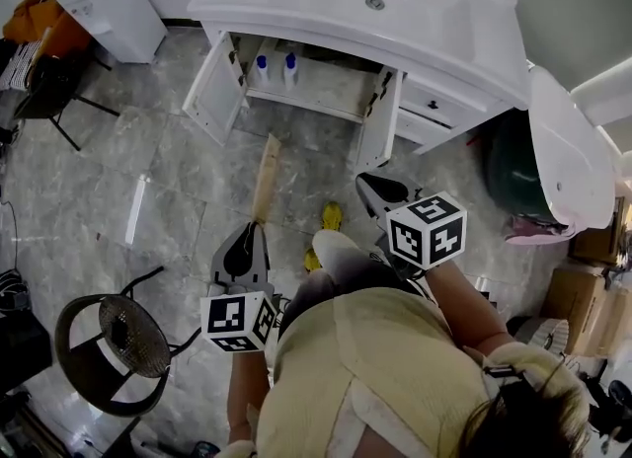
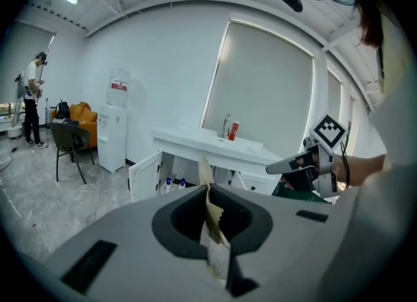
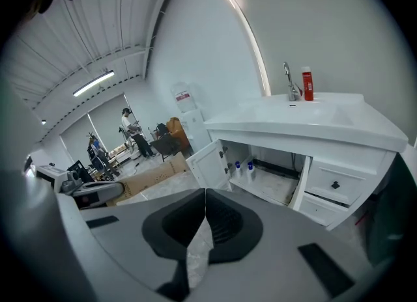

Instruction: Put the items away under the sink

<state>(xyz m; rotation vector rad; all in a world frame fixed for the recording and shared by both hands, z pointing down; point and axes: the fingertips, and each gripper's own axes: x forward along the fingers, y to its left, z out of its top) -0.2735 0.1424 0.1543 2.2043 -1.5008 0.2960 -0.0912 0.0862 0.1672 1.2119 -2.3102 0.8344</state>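
Note:
The white sink cabinet (image 1: 225, 84) stands with both doors open; two blue-capped bottles (image 1: 276, 69) sit on its shelf. My left gripper (image 1: 253, 231) is shut on the near end of a long flat tan cardboard pack (image 1: 266, 176), which points toward the cabinet. In the left gripper view the jaws (image 2: 207, 190) pinch the tan pack (image 2: 212, 211) on edge. My right gripper (image 1: 366, 183) hovers to the right of the pack, nearer the right door, shut with nothing in it. In the right gripper view (image 3: 205, 193) the jaws meet on nothing, and the open cabinet (image 3: 260, 174) lies ahead.
A round wicker-backed chair (image 1: 120, 340) stands at the lower left. A white water dispenser (image 1: 104, 0) is at the far left, a dark green bin (image 1: 512, 172) and a white fixture (image 1: 571, 148) right of the cabinet. A yellow object (image 1: 331, 215) lies on the marble floor.

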